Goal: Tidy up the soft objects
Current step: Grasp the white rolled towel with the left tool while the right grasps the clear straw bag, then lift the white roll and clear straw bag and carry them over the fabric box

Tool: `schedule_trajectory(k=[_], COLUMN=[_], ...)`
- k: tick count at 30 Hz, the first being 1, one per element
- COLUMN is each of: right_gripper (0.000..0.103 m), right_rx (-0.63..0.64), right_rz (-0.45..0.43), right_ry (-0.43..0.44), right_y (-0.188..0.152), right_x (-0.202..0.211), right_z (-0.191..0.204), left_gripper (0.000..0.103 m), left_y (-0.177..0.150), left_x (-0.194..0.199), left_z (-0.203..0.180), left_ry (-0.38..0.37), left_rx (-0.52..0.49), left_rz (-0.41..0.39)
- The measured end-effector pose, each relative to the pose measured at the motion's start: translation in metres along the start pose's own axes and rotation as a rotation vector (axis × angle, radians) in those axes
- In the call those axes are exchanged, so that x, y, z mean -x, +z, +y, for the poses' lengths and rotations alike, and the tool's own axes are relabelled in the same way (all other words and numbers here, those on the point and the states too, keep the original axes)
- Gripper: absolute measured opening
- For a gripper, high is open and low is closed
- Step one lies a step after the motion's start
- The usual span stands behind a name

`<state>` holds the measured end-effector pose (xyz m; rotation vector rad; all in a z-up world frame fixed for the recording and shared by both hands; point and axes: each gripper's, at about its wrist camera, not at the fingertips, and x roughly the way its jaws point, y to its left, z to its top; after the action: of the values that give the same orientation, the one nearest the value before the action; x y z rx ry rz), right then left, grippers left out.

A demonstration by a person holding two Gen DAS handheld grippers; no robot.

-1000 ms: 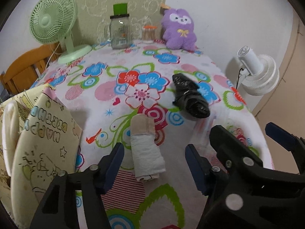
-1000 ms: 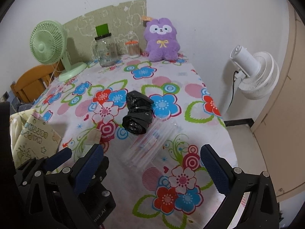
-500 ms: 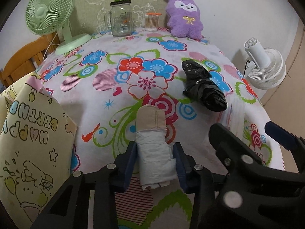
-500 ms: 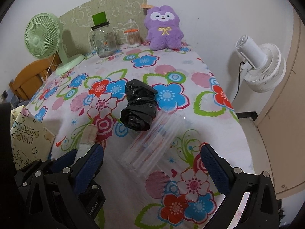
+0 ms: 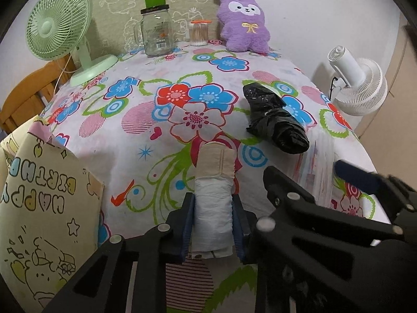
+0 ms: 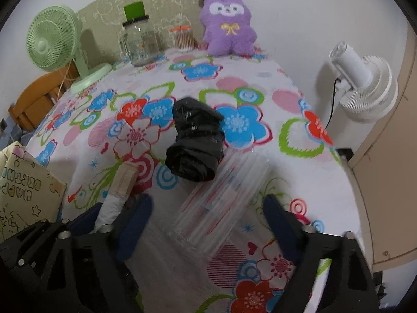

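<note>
Leftmost in the left wrist view, a cream gift bag [image 5: 39,208] with mirrored birthday lettering fills the lower left, and a green desk fan [image 5: 60,26] stands at the upper left on the flowered tablecloth [image 5: 146,120]. Further right along the top stand a glass mug jar [image 5: 156,34] with a green lid, a small tub of cotton swabs [image 5: 199,32] and a purple plush toy [image 5: 243,23]. At bottom centre the left gripper [image 5: 213,221] has just been closing and is clenched on the white roll [image 5: 213,195] of bags, its blue pads pressing both sides of the near end; the roll's tan-wrapped far end lies on the cloth. Right of centre lies a black bag roll [image 5: 273,122], and at the right edge a white fan [image 5: 357,83] stands beyond the table.

Meanwhile, in the right wrist view, the right gripper [image 6: 208,216] has just been closing; its jaws straddle a clear plastic roll [image 6: 221,203] at lower centre. Blur hides whether the pads touch it. The clear roll lies just beside the black one.
</note>
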<state>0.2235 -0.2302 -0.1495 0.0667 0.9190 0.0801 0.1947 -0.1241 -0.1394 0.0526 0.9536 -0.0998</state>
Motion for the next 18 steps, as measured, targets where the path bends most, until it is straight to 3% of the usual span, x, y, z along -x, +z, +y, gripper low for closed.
schedule_trajectory(k=[6,18], right_gripper=[0.049,0.027], right_rx=[-0.028,-0.014], right_rz=[0.016,0.026], right_ry=[-0.012,0.017], right_y=[-0.003,-0.014], right_x=[-0.002,0.015], right_z=[-0.002,-0.001], left_gripper=[0.026,0.02], left_y=[0.0,-0.01], left_x=[0.0,0.009], left_z=[0.0,-0.004], left_ry=[0.0,-0.008], left_rx=[-0.014,-0.039], left_rz=[-0.002,0.005])
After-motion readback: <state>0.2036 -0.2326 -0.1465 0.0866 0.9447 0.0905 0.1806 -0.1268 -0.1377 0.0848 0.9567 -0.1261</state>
